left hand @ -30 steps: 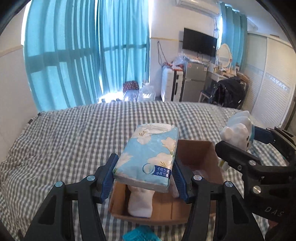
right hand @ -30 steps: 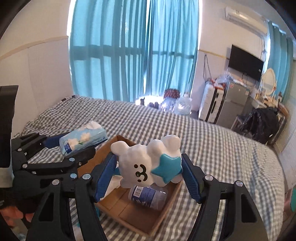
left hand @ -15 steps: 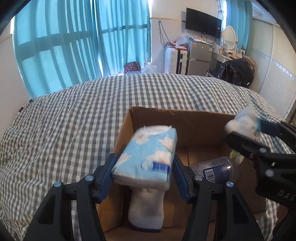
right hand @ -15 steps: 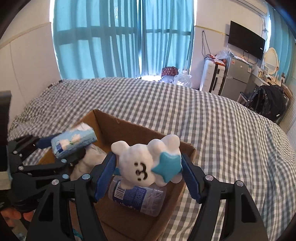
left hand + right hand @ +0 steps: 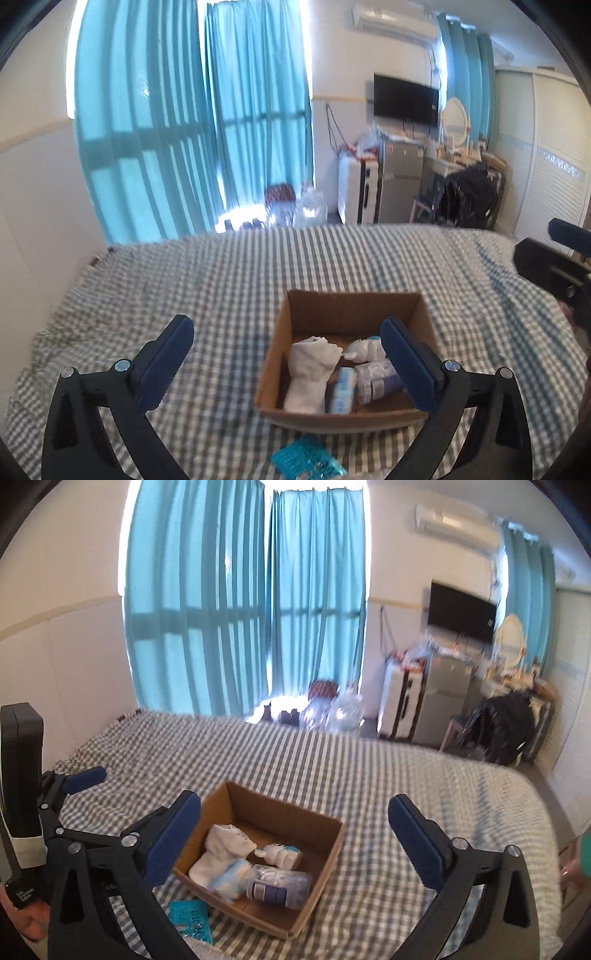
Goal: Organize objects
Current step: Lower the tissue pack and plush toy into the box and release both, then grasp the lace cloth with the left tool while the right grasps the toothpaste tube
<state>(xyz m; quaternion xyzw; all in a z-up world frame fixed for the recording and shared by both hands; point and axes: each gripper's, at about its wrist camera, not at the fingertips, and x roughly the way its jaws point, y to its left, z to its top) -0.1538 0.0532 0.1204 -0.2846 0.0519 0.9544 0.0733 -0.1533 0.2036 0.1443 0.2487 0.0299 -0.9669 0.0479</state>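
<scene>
An open cardboard box (image 5: 354, 308) (image 5: 325, 878) sits on the checked bed. Inside lie a white rolled cloth (image 5: 312, 373) (image 5: 221, 845), a blue tissue pack (image 5: 341, 393) (image 5: 229, 878), a white plush toy (image 5: 364, 349) (image 5: 279, 853) and a clear bottle (image 5: 376, 380) (image 5: 279, 886). My left gripper (image 5: 288, 363) is open and empty, raised above and in front of the box. My right gripper (image 5: 295, 838) is open and empty, raised above the box.
A teal packet (image 5: 308, 459) (image 5: 190, 919) lies on the bed in front of the box. The checked bedspread (image 5: 221, 280) stretches far around. Teal curtains (image 5: 192, 122), a fridge (image 5: 400, 181), a TV (image 5: 404, 99) and a chair (image 5: 469, 199) stand beyond the bed.
Both grippers opened: the tissue pack and the plush toy dropped into the box. Both grippers pulled up and back from it.
</scene>
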